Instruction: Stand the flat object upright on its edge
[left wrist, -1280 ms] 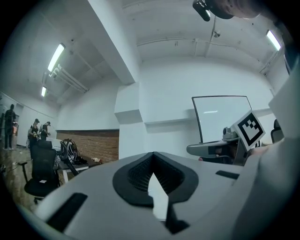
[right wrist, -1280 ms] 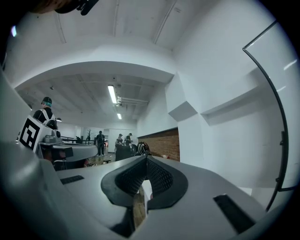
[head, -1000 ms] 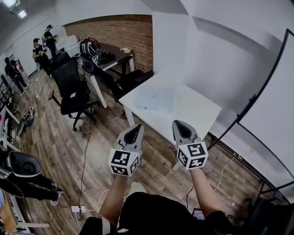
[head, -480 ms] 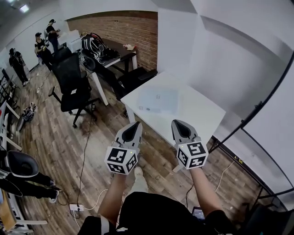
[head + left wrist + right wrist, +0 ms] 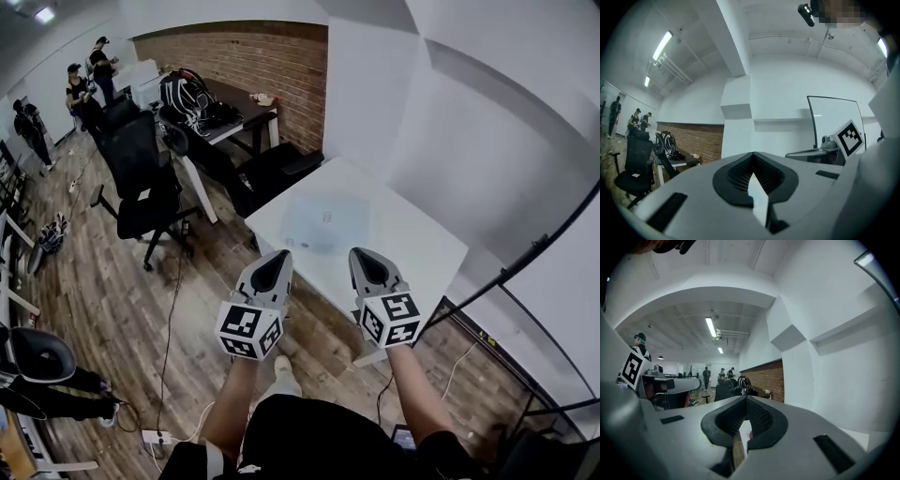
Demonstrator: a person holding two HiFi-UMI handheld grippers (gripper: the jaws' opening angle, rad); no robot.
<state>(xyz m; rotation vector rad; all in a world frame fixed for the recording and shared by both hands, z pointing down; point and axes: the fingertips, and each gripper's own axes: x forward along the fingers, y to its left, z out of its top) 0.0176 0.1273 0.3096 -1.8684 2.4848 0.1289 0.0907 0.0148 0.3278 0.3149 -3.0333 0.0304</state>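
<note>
A flat, pale translucent sheet-like object [image 5: 325, 220] lies on the white table [image 5: 412, 239] ahead of me in the head view. My left gripper [image 5: 275, 265] is held level short of the table's near edge, shut with nothing between its jaws. My right gripper [image 5: 367, 262] hangs beside it over the near edge, also shut and empty. In the left gripper view the left gripper [image 5: 753, 174] shows closed jaws against the white wall. The right gripper view shows the right gripper [image 5: 744, 420] closed, facing the room.
A black office chair [image 5: 141, 183] stands left of the table on the wood floor. A dark desk [image 5: 220, 108] with a backpack sits by the brick wall [image 5: 262, 66]. Several people [image 5: 80, 89] stand at the far left. A black frame [image 5: 525, 253] runs along the right.
Both grippers and my view have moved forward toward the white table, which now lies closer beneath the gripper tips. The jaws stayed shut.
</note>
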